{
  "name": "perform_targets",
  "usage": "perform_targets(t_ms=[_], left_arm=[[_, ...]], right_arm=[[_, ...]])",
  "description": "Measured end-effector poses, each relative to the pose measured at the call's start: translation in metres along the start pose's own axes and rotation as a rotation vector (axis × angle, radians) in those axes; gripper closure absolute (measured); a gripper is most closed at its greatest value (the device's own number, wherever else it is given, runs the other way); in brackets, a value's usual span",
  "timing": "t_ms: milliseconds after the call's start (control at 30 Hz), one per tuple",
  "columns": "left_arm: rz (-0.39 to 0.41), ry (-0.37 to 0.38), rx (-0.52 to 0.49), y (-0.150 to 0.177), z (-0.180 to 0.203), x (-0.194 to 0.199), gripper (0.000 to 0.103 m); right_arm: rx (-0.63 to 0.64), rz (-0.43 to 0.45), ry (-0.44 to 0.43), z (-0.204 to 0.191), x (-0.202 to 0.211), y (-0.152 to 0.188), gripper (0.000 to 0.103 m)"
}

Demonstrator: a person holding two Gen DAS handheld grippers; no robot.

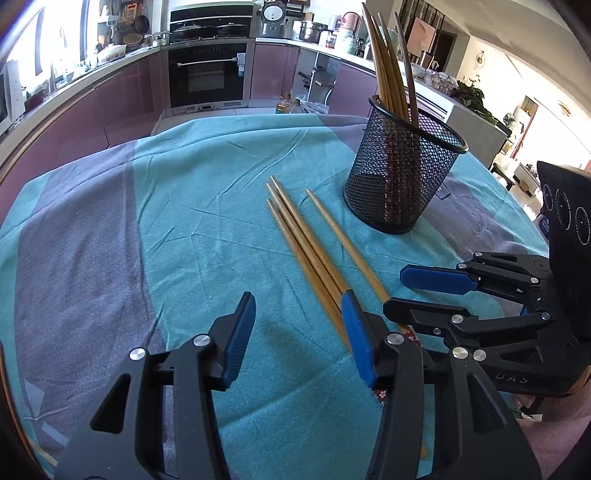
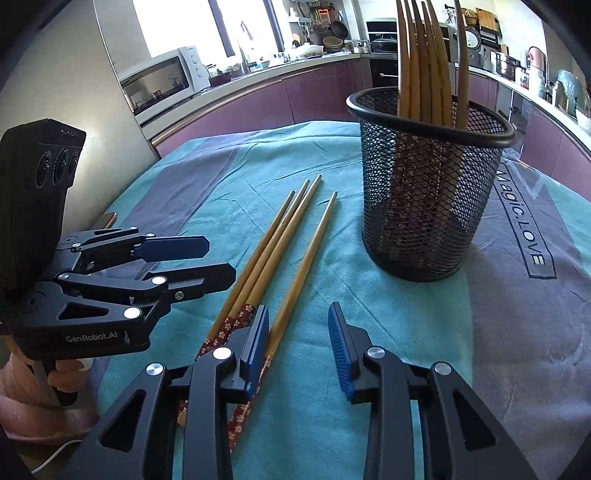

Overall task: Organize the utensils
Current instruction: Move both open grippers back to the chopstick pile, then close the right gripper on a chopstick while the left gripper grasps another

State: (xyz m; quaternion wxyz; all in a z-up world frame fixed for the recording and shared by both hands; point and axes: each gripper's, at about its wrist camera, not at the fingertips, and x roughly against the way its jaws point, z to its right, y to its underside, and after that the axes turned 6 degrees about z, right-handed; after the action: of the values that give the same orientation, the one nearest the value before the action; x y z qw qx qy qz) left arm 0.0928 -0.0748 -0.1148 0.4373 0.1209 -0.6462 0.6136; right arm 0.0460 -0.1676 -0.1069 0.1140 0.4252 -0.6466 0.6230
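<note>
While both grippers gape, four chopsticks (image 2: 280,254) lie ahead of the right gripper (image 2: 299,347). Left gripper (image 1: 295,339) holds nothing; mesh holder (image 1: 402,173) stands beyond its fingers.

Daylight from the windows (image 2: 177,26) behind the counter, blown out white. Worktop cloth (image 1: 207,206) evenly bright; soft shadow beneath my fingers (image 1: 240,332). Strong fisheye bending, dark vignette at corners. Centre sharp.

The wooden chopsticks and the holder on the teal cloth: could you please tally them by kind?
Loose wooden chopsticks lying on the teal cloth: 4
Wooden chopsticks standing in the holder: 5, as far as the overlap shows
Black wire-mesh holder: 1
Total: 10
</note>
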Motion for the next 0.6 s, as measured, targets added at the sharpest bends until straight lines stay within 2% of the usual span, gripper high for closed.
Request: perform_targets(t_ms=[267,433,500,600], left_arm=[[-0.023,-0.021,-0.013,-0.0003,0.0036,-0.0111,0.058],[-0.031,-0.027,-0.036,0.0003,0.0051,-0.0108,0.071],[-0.034,-0.022,-0.044,0.0003,0.0050,-0.0102,0.072],[-0.042,-0.028,-0.057,-0.0008,0.0032,-0.0128,0.070]], right_arm=[[0.006,0.001,0.002,0.0001,-0.0021,-0.0007,0.072],[0.009,0.000,0.007,0.0007,-0.0036,-0.0020,0.073],[0.011,-0.001,0.012,0.0005,-0.0050,-0.0031,0.073],[0.015,0.000,0.021,-0.0006,-0.0095,-0.0066,0.073]])
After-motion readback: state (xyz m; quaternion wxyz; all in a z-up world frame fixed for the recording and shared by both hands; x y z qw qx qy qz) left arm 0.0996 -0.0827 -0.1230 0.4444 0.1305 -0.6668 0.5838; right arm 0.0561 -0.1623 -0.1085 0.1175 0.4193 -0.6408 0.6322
